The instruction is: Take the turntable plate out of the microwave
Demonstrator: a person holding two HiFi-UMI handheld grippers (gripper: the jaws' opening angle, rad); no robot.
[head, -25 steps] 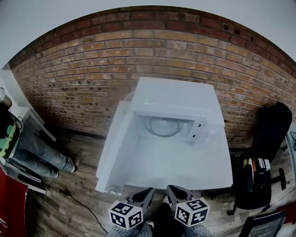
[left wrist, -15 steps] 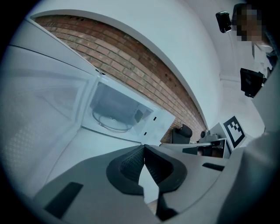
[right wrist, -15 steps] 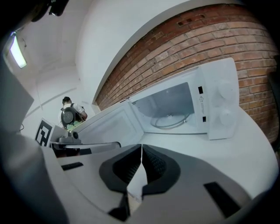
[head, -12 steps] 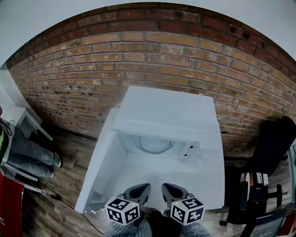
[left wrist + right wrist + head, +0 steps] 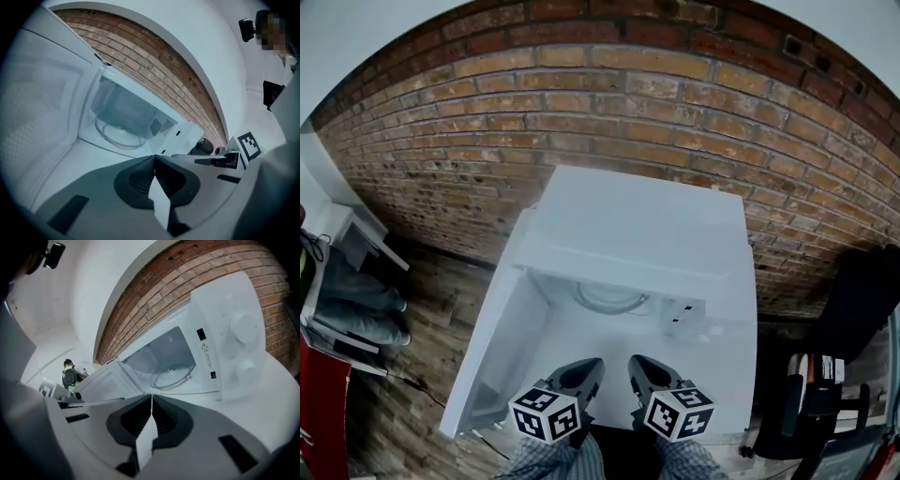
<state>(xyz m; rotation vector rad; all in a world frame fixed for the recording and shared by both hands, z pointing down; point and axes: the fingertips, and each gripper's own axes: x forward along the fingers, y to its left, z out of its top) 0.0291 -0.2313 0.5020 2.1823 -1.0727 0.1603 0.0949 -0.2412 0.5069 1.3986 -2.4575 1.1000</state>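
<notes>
- The turntable plate (image 5: 609, 298) lies flat on the floor of the microwave (image 5: 647, 220) cavity, a clear round disc with its near rim just inside the opening
- Being round it has no long axis, so the near rim looks like the natural place to take it
- The door (image 5: 492, 361) hangs open on the left of the opening and the control panel (image 5: 686, 314) stands at its right, so the way in is straight ahead
- From both grippers the plate lies forward and a little below, well apart from them, across a bare strip of the white table (image 5: 717, 375)
- The left gripper (image 5: 581, 373) has its jaws pressed together with nothing between them
- The right gripper (image 5: 645, 370) is likewise closed and empty, just beside the left one
- The plate sits about midway ahead of the pair, so neither hand is clearly nearer; the door crowds the left side, the panel the right
- Whichever goes in would need to part its jaws first to straddle the rim
- A brick wall (image 5: 581, 103) backs the microwave
</notes>
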